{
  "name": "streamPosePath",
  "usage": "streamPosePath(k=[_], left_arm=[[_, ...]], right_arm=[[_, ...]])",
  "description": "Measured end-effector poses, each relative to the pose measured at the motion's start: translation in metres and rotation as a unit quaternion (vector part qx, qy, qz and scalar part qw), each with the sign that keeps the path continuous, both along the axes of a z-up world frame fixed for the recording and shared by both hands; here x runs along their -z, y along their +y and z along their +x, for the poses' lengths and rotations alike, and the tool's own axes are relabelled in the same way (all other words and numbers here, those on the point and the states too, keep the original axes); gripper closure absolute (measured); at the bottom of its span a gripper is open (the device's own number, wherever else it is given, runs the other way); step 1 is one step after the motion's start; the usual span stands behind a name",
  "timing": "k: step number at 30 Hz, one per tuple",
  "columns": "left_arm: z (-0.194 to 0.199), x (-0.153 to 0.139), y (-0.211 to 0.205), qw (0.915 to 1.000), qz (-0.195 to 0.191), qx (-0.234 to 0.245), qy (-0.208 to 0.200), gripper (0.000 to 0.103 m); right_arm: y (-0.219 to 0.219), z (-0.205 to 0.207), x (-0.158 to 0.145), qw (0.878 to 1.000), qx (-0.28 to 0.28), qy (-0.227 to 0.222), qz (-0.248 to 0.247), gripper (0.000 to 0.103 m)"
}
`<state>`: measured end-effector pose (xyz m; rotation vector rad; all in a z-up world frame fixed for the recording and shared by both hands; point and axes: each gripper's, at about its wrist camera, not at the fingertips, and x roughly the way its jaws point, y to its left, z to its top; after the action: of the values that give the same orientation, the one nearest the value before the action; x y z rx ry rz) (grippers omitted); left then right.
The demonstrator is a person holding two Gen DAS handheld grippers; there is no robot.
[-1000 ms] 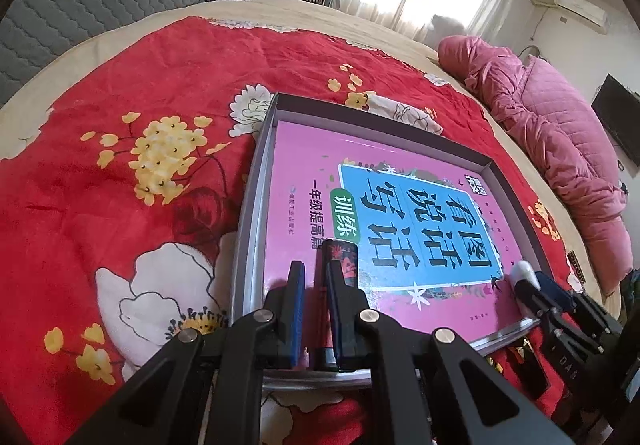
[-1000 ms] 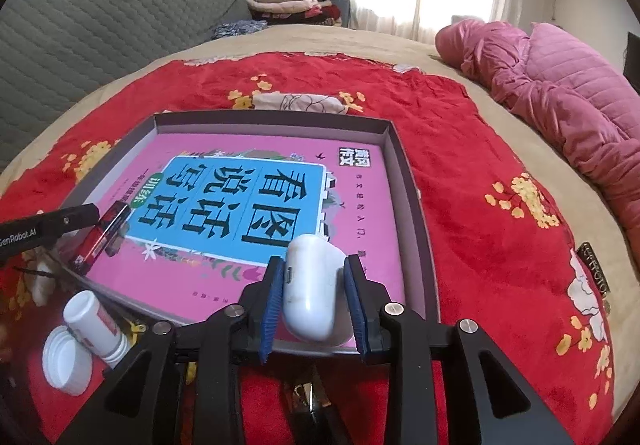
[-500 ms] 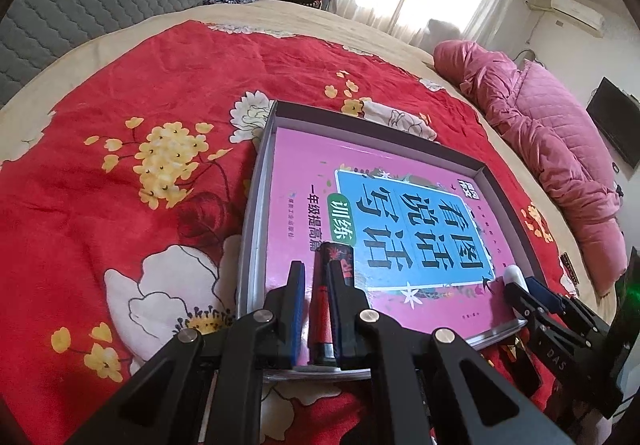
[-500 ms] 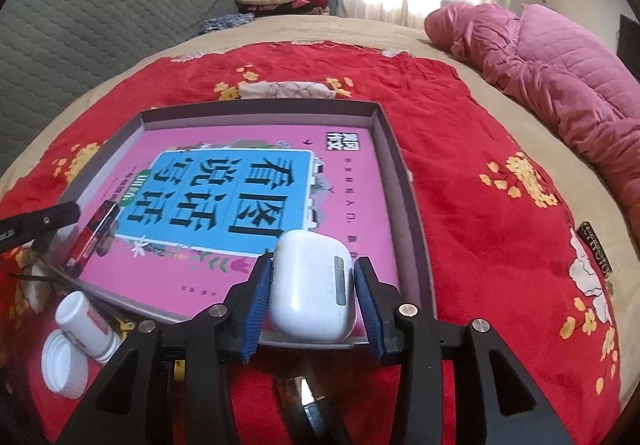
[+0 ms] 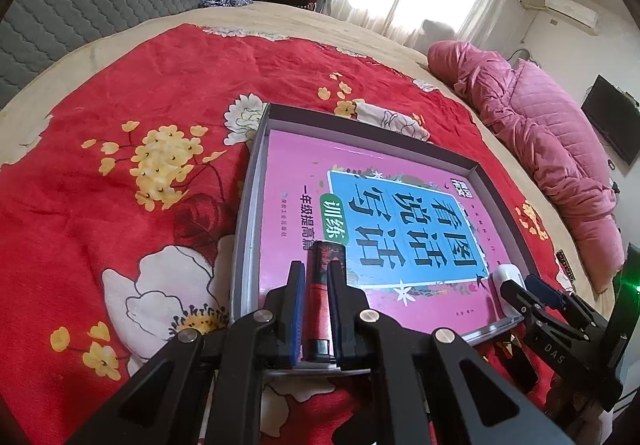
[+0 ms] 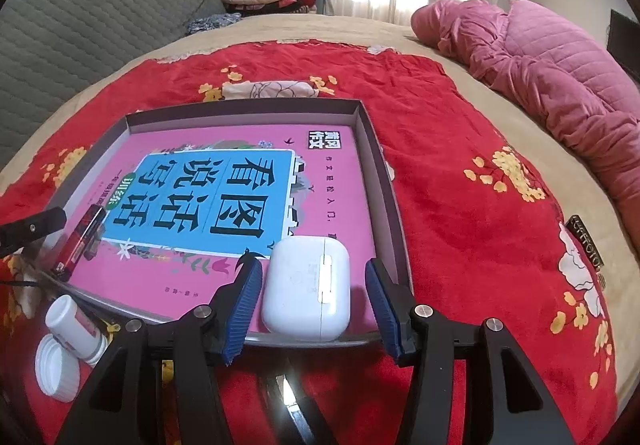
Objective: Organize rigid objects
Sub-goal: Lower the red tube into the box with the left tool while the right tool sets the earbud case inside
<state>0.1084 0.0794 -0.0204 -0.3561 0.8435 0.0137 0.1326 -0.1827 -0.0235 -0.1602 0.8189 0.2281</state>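
Right gripper point(image 6: 312, 285) had just been opening, its pads clear of the white earbud case point(image 6: 306, 287) lying on the pink book point(image 6: 224, 205) in the tray's point(image 6: 384, 181) near corner, so backing straight out seemed wise.

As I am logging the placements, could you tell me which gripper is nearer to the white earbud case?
Right. The right gripper straddles the white earbud case, jaws just opened. The left gripper grips a red lighter across the tray.
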Motion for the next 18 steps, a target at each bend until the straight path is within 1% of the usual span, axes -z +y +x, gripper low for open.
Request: streamPosePath(k=[7,12,15,18], left_arm=[[-0.002,-0.001,-0.002,1.0,0.0,0.006,-0.003,0.092],[-0.004,-0.004,-0.003,0.9999,-0.001,0.01,-0.008,0.092],[-0.006,-0.005,-0.004,0.9999,0.002,0.011,-0.008,0.092],[-0.009,-0.008,-0.005,0.9998,0.01,0.01,-0.011,0.092]], right_arm=[[0.003,-0.005,-0.002,1.0,-0.01,-0.001,0.005,0.048],[0.007,-0.011,-0.009,1.0,-0.023,-0.018,0.004,0.047],[0.007,-0.015,-0.013,0.999,-0.028,-0.026,0.005,0.041],[0.006,-0.019,-0.016,0.999,-0.031,-0.03,0.004,0.04]])
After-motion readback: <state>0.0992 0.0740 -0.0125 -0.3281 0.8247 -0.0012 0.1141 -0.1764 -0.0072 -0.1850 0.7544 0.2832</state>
